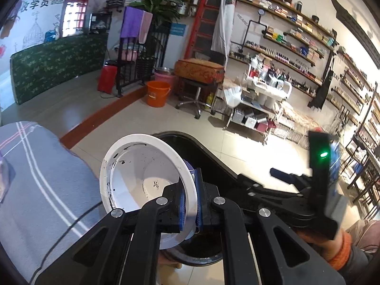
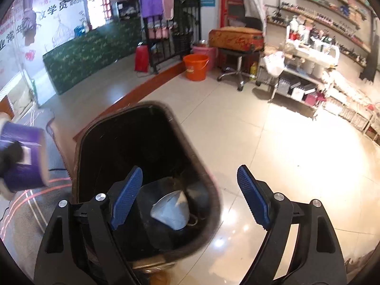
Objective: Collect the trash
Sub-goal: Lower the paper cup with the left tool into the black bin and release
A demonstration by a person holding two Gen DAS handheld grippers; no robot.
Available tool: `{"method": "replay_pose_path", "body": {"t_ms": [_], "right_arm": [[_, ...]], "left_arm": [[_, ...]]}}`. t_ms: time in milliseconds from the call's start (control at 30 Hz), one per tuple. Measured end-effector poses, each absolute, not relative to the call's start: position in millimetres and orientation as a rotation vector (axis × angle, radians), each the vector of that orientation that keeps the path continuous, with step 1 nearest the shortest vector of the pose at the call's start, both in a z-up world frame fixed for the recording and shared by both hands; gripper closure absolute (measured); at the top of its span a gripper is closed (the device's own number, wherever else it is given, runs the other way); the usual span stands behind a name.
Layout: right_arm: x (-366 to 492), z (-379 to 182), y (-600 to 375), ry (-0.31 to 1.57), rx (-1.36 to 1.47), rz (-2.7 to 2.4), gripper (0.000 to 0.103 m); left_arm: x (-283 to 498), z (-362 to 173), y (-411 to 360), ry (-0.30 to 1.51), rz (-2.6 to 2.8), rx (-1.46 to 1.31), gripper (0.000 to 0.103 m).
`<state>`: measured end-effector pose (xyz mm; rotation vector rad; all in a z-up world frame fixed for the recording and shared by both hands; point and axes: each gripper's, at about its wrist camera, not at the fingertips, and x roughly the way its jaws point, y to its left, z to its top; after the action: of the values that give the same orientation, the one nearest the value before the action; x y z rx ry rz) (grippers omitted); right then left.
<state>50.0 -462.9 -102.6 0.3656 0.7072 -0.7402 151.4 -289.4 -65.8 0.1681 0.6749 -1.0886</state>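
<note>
Holding a white paper cup [image 1: 147, 180] by its rim, the left tongs [image 1: 188, 198] are pinched narrow on the cup wall, cup tilted with its mouth toward the camera. In the right wrist view the same cup shows purple outside [image 2: 22, 156], off to the left of the black trash bin [image 2: 142, 166] and not yet over its opening. Right tongs [image 2: 190, 197] stand wide and empty above the bin; a grey face mask [image 2: 172, 210] lies at the bin's bottom.

Step in hand, as I judge it: carrying the cup to the bin. Next move calls for bringing the cup over the bin mouth, clear of the right tongs, then opening the left tongs to drop it.
</note>
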Motion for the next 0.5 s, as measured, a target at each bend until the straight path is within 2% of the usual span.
{"method": "replay_pose_path", "body": {"t_ms": [400,433,500], "right_arm": [[16.7,-88.9,-494.4,0.617,0.444,-0.852,0.018],[16.9,-88.6,-495.2,0.617,0.444,-0.851,0.018],[16.1,-88.1,-496.6,0.61,0.452,-0.85,0.018]], "left_arm": [[149.9,-97.1,-339.2,0.77,-1.09,0.28,0.094],[151.1,-99.2,-342.8,0.784,-1.079,0.284,0.09],[154.1,-102.1,-344.8,0.818,-1.075,0.269,0.057]]}}
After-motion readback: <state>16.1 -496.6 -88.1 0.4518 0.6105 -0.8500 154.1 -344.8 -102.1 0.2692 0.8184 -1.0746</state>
